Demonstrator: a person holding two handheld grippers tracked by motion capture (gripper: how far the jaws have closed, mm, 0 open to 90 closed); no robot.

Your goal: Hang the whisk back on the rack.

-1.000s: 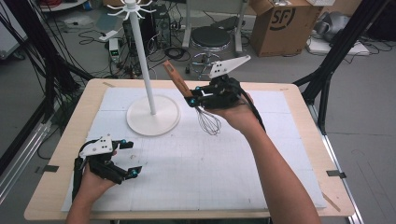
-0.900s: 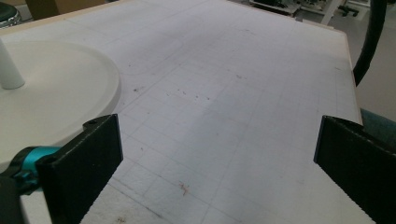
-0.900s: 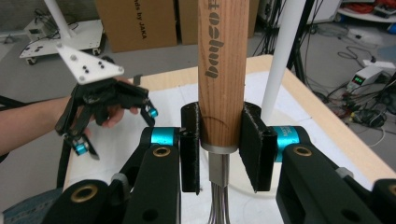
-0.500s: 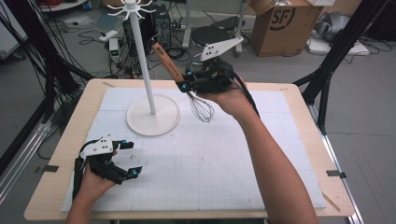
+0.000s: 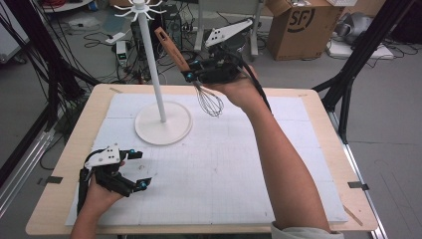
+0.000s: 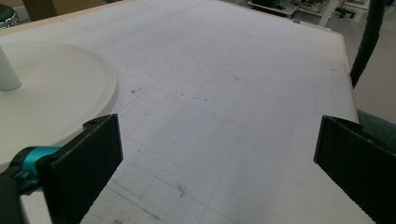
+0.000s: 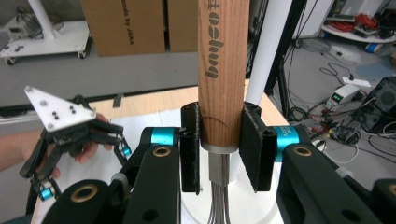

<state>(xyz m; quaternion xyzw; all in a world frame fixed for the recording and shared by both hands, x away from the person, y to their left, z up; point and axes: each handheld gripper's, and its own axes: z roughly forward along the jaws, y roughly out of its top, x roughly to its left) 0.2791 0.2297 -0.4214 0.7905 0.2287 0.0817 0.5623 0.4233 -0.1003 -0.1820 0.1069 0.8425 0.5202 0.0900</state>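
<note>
The right gripper point(image 5: 191, 71) clamps the whisk point(image 5: 188, 67) aloft beside the hook stand point(image 5: 148, 59), likely next hanging it, while the left gripper point(image 5: 134, 169) rests open.

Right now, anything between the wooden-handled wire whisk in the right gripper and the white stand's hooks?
Nothing visible. The right gripper holds the wooden-handled wire whisk in the air just right of the white stand's pole, below its hooks; the gap between looks open.

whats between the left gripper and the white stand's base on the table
Nothing but bare white mat. In the high view the open left gripper rests near the table's front, apart from the stand's round base, with only gridded mat between them.
</note>
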